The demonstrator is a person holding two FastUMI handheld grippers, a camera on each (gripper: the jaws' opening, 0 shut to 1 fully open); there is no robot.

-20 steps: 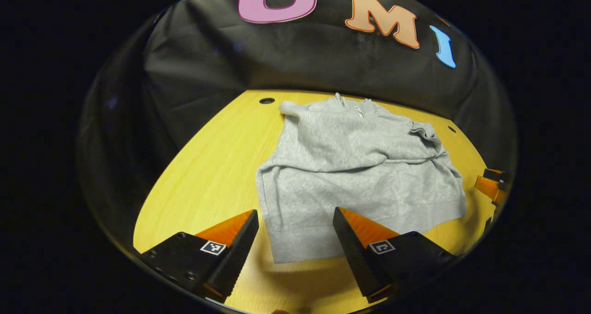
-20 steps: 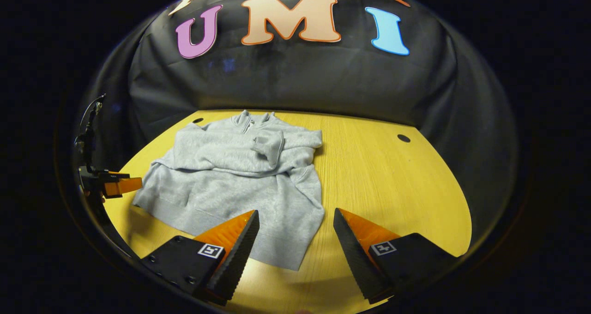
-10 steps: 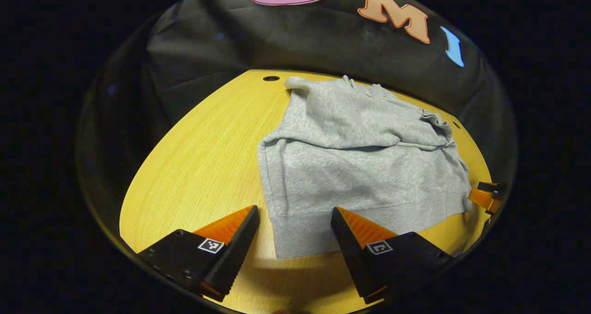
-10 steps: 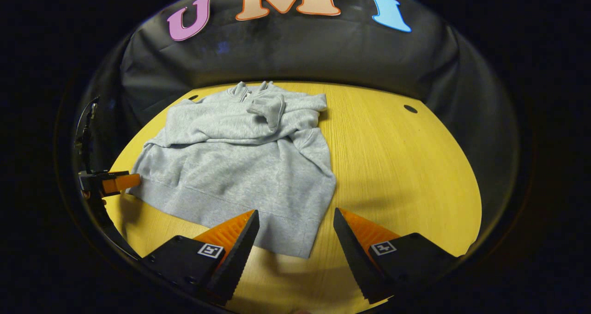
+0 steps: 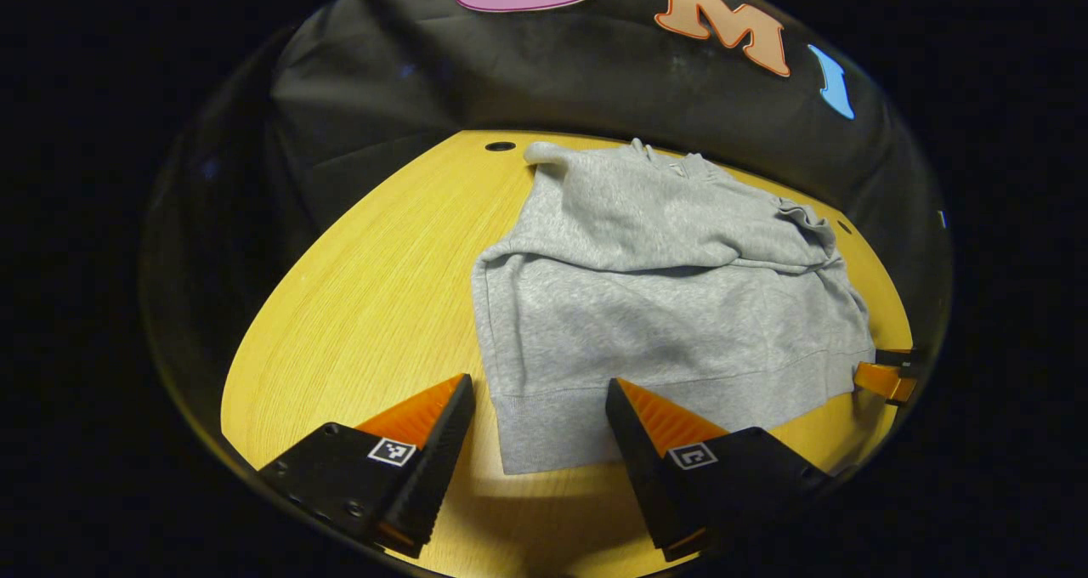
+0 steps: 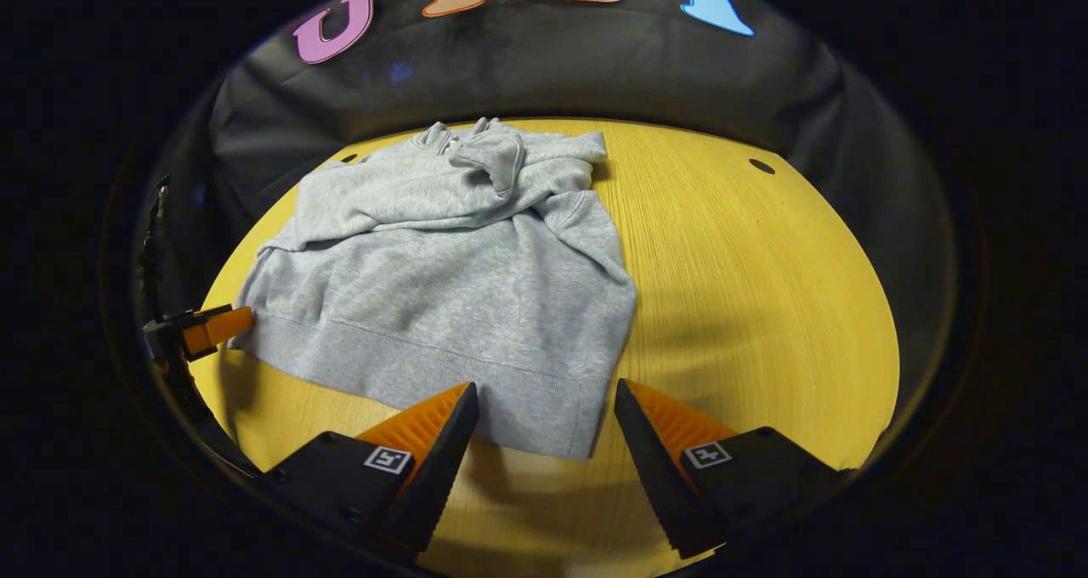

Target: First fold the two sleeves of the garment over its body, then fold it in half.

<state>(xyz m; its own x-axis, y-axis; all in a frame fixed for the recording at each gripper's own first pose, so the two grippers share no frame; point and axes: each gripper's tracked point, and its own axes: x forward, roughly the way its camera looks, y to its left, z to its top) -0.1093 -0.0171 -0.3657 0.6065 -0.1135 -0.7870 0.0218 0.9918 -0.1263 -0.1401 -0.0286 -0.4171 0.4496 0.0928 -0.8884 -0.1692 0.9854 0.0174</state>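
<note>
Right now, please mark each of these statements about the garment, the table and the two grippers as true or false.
1. Both sleeves lie folded over the grey garment. True.
2. The left gripper is shut on the hem. False: it is open, its fingers either side of the near left hem corner.
3. The right gripper is open at the near right hem corner. True.
4. The garment is already folded in half. False: its body lies full length on the yellow table.

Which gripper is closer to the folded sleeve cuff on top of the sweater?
Hard to tell. Left gripper and right gripper sit open at the hem corners; the cuff lies nearer the right side.
</note>
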